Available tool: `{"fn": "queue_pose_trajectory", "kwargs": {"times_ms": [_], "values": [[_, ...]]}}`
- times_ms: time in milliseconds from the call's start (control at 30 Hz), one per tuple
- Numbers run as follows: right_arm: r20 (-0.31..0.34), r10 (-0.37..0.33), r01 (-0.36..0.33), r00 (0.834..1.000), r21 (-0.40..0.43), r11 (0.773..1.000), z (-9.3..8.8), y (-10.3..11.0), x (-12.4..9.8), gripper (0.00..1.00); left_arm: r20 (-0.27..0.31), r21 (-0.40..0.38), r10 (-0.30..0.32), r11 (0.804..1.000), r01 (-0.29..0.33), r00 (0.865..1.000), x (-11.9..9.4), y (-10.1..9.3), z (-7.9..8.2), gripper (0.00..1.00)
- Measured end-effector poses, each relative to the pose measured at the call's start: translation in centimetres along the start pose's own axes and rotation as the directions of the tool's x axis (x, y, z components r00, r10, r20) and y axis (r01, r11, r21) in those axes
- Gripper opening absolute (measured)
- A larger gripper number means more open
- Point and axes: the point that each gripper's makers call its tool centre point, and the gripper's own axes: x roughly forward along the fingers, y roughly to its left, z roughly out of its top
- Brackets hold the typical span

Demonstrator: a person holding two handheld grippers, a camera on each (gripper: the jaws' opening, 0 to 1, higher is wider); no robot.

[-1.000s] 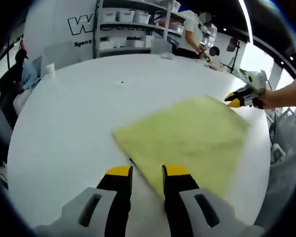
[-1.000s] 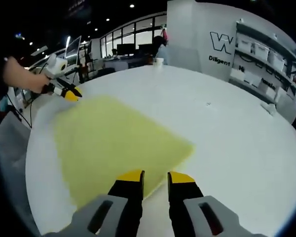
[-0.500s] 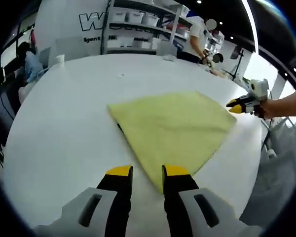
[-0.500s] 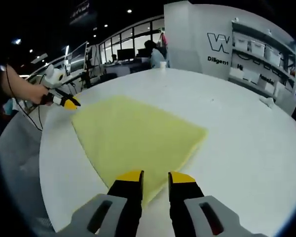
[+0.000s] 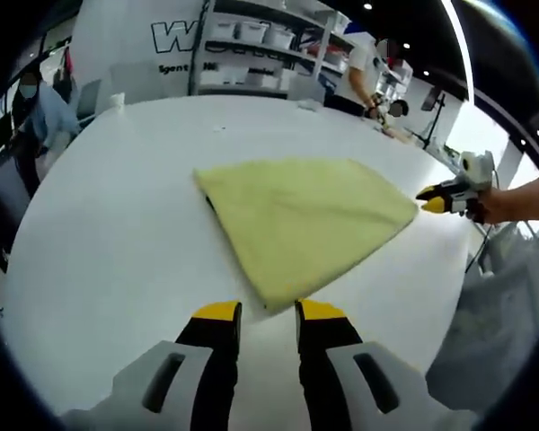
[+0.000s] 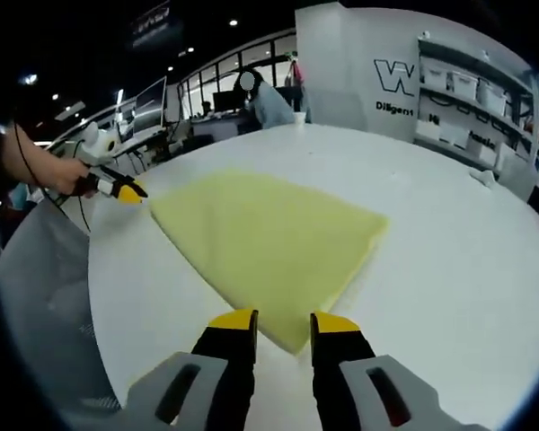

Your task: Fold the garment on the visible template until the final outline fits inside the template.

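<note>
Yellow folded garment [image 5: 305, 220] [image 6: 269, 235] lies flat on the white round tabletop [image 5: 117, 233] [image 6: 467, 269], roughly mid-table. Its outline is a rough four-sided patch with one corner pointing at each camera. A thin dark line shows along its edge on the side facing the shelves, in the left gripper view; can't tell what it is.

Left tongs [image 5: 259, 312]: yellow-tipped jaws apart with a narrow gap, holding nothing, sitting just short of the garment's near corner. Can't tell whether they touch the tabletop. The same left tongs [image 6: 124, 189] show up in the right gripper view, held in a hand [image 6: 61, 173] at the far left corner of the garment, tips just beside the fabric edge. Too small there to judge the jaw gap.

Right tongs [image 6: 283, 321]: jaws apart, nothing between them, the garment's near corner lying in line with the gap just ahead of the tips. In the left gripper view the right tongs [image 5: 436, 201] come in from the right, held in a hand [image 5: 494, 205], yellow tips right at the garment's right corner; contact not clear.

Background: white shelving with storage bins [image 5: 251, 45] [image 6: 472, 99] against a wall with large lettering, a person in a white top [image 5: 355, 72] standing at the far rim of the tabletop, and another person seated at far left [image 5: 40, 112]. A paper cup [image 5: 117, 99] [image 6: 299, 117] stands near the far table edge.
</note>
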Motion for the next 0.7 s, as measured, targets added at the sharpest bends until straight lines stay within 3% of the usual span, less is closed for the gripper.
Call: {"fn": "queue_pose_trajectory", "kwargs": {"times_ms": [200,333,533,700], "values": [[-0.013,-0.008,0.008,1.0,0.013,1.0,-0.7,0.0,0.0,0.16,-0.036,-0.023,0.001,1.0,-0.002,0.999,0.5,0.4,-1.7,0.22],[-0.029,-0.019,0.02,0.999,0.022,1.0,-1.4,-0.4,0.4,0.16,-0.05,-0.034,-0.005,0.999,0.003,0.999,1.3,0.2,-1.9,0.22],[-0.04,-0.04,0.042,0.998,0.049,0.998,-1.8,-1.3,0.6,0.16,-0.027,-0.022,-0.018,1.0,0.018,0.999,2.5,-0.3,-0.6,0.21],[-0.051,-0.043,0.046,0.998,0.053,0.998,-2.1,-1.6,0.8,0.17,-0.042,0.008,-0.027,1.0,0.027,0.999,3.3,-0.4,-0.2,0.2]]}}
